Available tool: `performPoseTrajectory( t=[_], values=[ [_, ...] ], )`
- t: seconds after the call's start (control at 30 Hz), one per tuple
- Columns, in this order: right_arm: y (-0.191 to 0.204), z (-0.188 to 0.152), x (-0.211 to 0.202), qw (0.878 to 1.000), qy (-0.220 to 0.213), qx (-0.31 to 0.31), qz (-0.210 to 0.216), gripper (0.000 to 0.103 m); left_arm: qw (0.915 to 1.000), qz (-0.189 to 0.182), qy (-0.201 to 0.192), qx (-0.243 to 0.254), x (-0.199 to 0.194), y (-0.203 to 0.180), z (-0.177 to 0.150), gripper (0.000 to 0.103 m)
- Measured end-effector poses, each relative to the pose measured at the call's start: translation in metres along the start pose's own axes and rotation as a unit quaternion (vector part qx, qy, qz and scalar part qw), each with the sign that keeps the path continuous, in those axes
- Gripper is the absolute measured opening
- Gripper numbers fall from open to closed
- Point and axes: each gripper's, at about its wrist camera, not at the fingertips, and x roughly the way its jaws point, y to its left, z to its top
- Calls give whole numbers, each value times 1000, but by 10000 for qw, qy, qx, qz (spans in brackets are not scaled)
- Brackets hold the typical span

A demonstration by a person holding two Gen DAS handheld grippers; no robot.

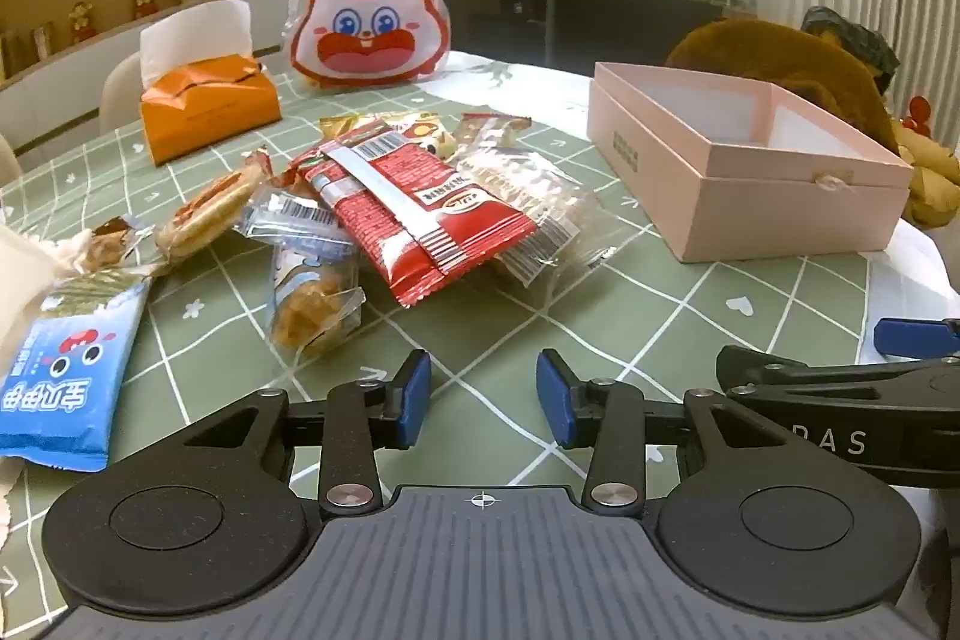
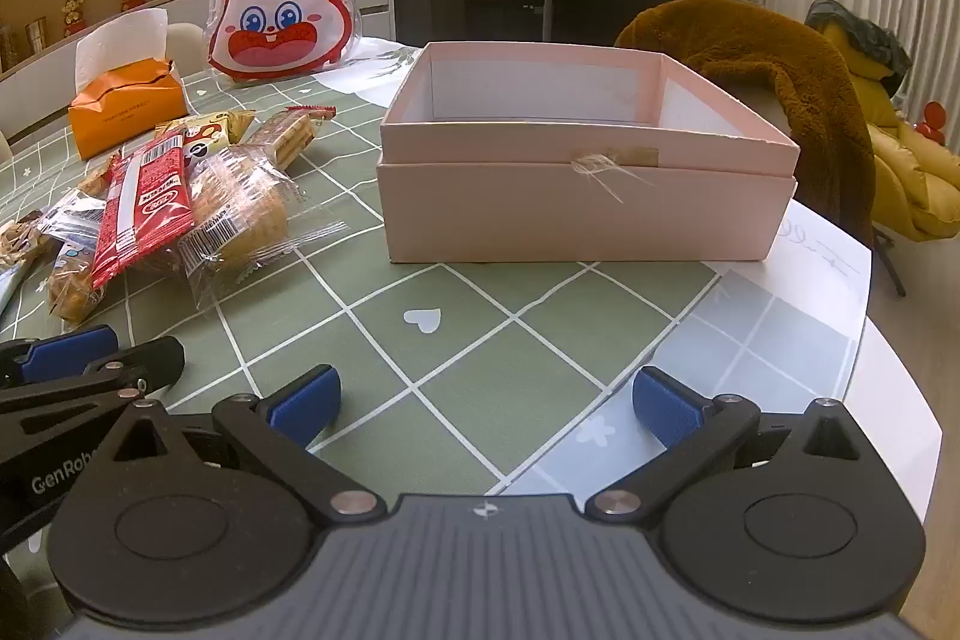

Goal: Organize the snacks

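Snack pile (image 1: 384, 208) left of box (image 2: 588, 184); my left tool (image 1: 483, 397), half-open and empty, is nearer; right tool (image 2: 486, 400) wide, empty, faces box.

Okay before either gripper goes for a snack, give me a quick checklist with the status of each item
1. Left gripper empty, jaws apart: ok.
2. Right gripper empty, wide open: ok.
3. Pink box open on top, nothing seen inside: ok; its near floor is hidden.
4. Red packet on top of the pile, reachable: ok.
5. Table between grippers and box bare: ok.
6. Grippers clear of each other: cannot tell, they sit close side by side.
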Motion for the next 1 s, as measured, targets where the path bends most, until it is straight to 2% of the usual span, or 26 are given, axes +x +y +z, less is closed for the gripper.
performPoseTrajectory(
  t=[0.67,1.0],
  values=[
    [-4,-3,-7,9999,-2,82,-91,103,9999,-16,-20,117,3,-4,0,43],
    [-2,-2,-3,9998,2,125,-125,103,9997,-156,-21,162,3,-4,0,43]
  ],
)
